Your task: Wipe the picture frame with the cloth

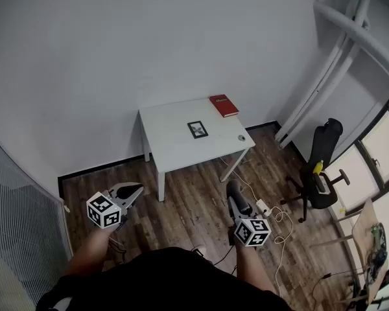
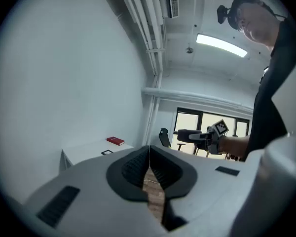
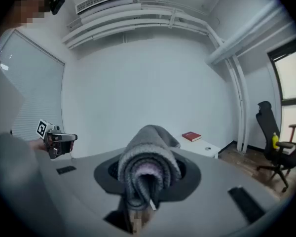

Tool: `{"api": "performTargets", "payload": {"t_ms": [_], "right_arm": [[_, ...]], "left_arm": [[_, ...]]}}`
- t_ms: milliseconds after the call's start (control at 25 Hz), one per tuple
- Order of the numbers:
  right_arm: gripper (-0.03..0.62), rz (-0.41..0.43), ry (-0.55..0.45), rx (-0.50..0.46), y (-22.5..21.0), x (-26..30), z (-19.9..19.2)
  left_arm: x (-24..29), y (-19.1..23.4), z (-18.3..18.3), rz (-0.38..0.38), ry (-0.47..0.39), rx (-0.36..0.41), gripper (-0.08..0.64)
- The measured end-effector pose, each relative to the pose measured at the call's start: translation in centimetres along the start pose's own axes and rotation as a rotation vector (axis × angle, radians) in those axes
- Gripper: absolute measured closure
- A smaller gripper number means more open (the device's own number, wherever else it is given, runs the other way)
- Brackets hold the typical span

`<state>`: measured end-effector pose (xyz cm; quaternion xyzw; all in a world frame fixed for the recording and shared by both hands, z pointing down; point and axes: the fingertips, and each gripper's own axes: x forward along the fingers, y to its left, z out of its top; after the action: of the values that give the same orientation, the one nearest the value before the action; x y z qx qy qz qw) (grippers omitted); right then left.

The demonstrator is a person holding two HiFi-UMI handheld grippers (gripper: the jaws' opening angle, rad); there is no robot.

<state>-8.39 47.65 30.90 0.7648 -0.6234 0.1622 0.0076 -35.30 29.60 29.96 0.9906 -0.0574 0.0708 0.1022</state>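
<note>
A small black picture frame [image 1: 197, 129] lies flat on the white table [image 1: 175, 149] by the wall, and shows faintly in the left gripper view [image 2: 107, 152]. A folded grey cloth [image 3: 149, 158] is pinched in my right gripper [image 3: 147, 184], whose jaws are shut on it. In the head view my right gripper [image 1: 233, 189] hovers over the wood floor, short of the table's front edge. My left gripper [image 1: 135, 190] is held low to the left of the table, apart from it. Its jaws [image 2: 149, 168] are shut with nothing between them.
A red book [image 1: 223, 105] lies at the table's far right corner and a small round object [image 1: 241, 137] near its right edge. A black office chair [image 1: 321, 167] stands to the right. Cables and a power strip [image 1: 262, 207] lie on the floor. White pipes [image 1: 324, 76] run up the right wall.
</note>
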Motion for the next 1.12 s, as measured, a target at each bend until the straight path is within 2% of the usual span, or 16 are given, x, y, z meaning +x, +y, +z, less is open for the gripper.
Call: {"api": "performTargets", "payload": {"t_ms": [120,400,640,840,1120], "right_arm": [[0.48,0.014,-0.001,-0.008,0.5,0.8,0.0],[0.48,0.005,0.023,0.025,1.0,0.8,-1.3],[0.48,-0.014,0.005,0.017,1.5,2.1,0.2],[0.48,-0.014,0.02,-0.008,1.0,3.1,0.6],[0.482,0.002,0.042,-0.002,-1.6,5.4,-0.2]], "left_arm": [[0.3,0.8,0.0,0.011,0.012,0.033,0.548],[0.2,0.4,-0.2,0.001,0.024,0.043,0.548],[0.0,2.8,0.5,0.055,0.031,0.052,0.548],[1.4,3.8,1.0,0.086,0.036,0.067,0.548],[5.3,4.7,-0.1,0.098,0.081,0.082,0.548]]}}
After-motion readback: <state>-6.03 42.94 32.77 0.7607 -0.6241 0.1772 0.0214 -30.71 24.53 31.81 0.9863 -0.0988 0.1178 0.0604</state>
